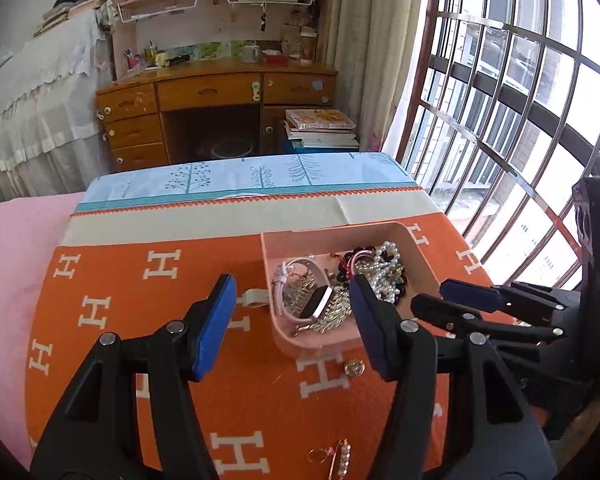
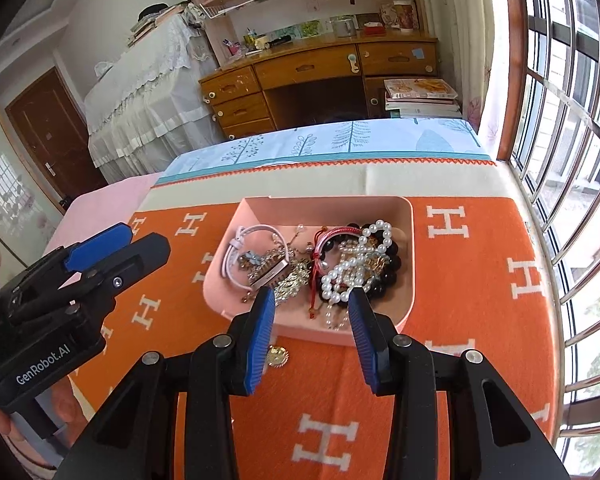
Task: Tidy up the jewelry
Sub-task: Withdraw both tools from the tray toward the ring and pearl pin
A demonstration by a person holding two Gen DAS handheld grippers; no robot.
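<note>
An orange blanket covers the surface. On it sits a pink tray heaped with jewelry. Left claw and right claw both hang released and empty near the tray. A gold brooch lies on the blanket just near of the tray.

Both wrist cameras look down close over the shared pink tray, left view from its left.

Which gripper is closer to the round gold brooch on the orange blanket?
Right. The right gripper hovers just above the round gold brooch, its left finger beside it. The left gripper sits farther left, by the pink tray.
</note>
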